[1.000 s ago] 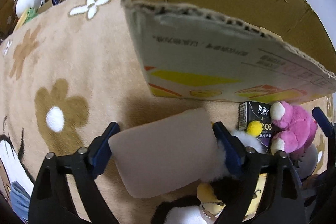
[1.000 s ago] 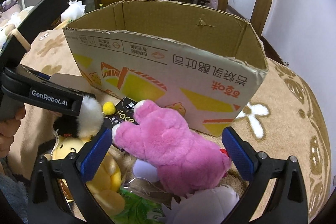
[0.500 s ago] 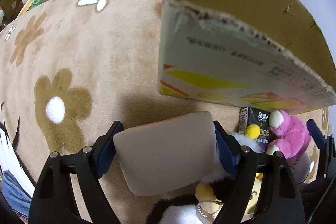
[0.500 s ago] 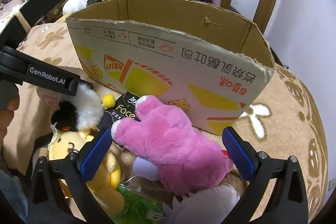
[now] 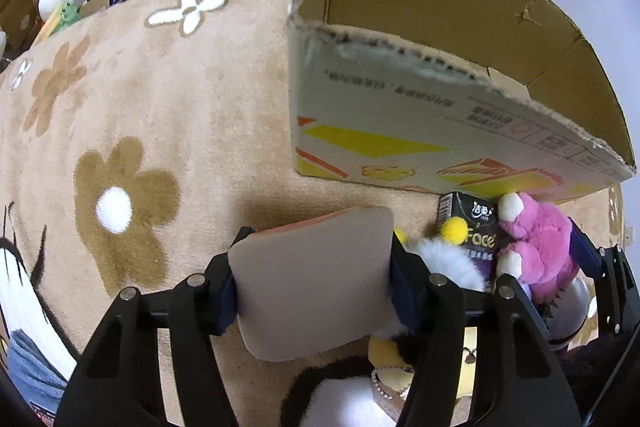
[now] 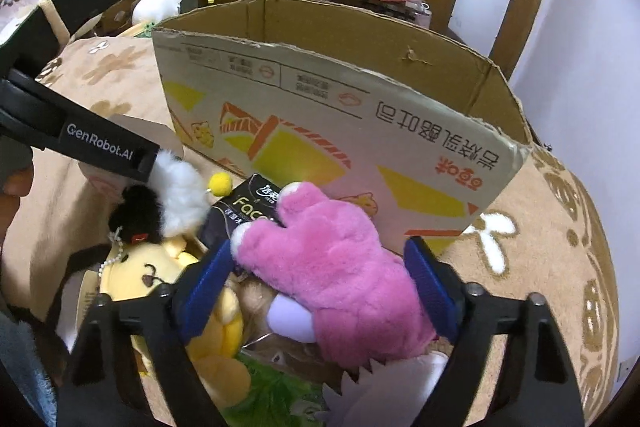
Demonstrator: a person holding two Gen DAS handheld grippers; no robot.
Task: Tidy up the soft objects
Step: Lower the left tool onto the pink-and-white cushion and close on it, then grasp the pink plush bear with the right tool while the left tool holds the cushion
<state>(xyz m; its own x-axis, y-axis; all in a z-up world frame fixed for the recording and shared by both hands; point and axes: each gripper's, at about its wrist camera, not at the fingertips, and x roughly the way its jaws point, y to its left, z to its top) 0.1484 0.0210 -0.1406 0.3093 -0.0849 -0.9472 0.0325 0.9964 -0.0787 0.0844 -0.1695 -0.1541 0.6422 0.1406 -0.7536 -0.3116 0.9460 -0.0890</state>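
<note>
Under everything I see the tan rug with its brown and white flowers. On it stands the open cardboard box, its printed side facing me and its torn rim up; from here I cannot see its floor.

Next in size is the beige pad, a flat soft square with a pink edge. It sits between the blue pads of my left gripper; the jaws are closing and both pads touch its sides, so I am grasping it. It lies on the rug just in front of the box's near corner.

The pink plush lies in the toy heap at the foot of the box, its paw over a black tissue pack that leans against the box wall. My right gripper straddles it; the jaws are closing, the left pad at its paw and the right pad at its flank, but I cannot tell whether they press yet.

Left of it lies a yellow plush with a bead chain, under a black-and-white plush that touches my left gripper's arm. Below are a white spiky toy and something green. Smallest, a yellow pompom sits beside the tissue pack
</note>
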